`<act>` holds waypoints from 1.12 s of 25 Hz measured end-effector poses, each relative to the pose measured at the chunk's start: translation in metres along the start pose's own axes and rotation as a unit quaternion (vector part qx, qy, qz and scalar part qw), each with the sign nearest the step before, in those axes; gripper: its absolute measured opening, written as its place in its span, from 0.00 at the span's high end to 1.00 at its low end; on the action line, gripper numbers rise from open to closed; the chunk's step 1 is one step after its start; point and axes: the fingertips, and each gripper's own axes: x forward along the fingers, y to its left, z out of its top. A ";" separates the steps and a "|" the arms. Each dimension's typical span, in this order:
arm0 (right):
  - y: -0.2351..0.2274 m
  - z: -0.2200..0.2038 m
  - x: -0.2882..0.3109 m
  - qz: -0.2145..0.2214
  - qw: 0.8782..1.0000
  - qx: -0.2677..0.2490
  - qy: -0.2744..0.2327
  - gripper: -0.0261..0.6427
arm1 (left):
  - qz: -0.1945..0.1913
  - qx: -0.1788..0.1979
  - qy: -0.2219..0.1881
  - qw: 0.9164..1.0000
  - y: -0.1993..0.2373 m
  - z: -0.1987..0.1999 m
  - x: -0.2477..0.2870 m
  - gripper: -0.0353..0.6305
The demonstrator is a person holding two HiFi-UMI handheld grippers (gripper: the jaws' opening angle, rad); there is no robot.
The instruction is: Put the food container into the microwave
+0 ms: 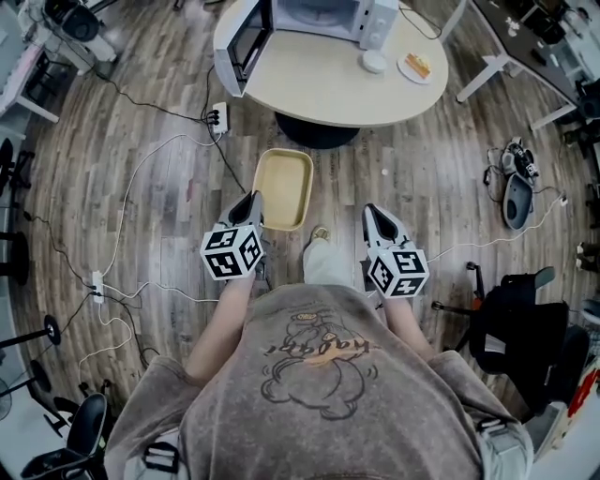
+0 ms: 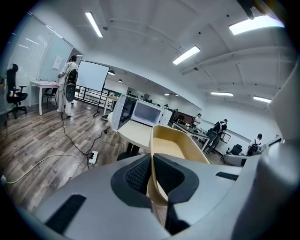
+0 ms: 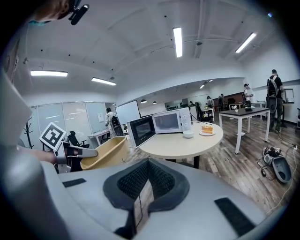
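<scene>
While the left gripper (image 1: 253, 201) pinches the container (image 1: 283, 187) by its near rim, fingers narrow, it hangs short of the bench (image 1: 328, 84) — the open microwave (image 1: 309, 14) sits on that bench; right gripper (image 1: 375, 214) fingers together, empty.

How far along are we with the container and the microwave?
Done: the microwave door stands open. In hand: the left tongs clamp the rim of the food container, short of the table. Left: carry it over and set it inside.
</scene>
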 end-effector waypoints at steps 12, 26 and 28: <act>-0.066 0.065 0.087 0.023 1.000 -0.005 -0.009 0.95 | 0.012 -0.007 -0.002 1.000 -0.014 0.060 0.096 0.89; -0.125 0.095 0.147 0.067 0.998 -0.016 -0.008 0.95 | 0.045 -0.024 -0.022 0.998 -0.033 0.084 0.164 0.89; -0.130 0.095 0.156 0.069 0.997 -0.016 -0.006 0.95 | 0.046 -0.023 -0.025 0.998 -0.031 0.089 0.172 0.89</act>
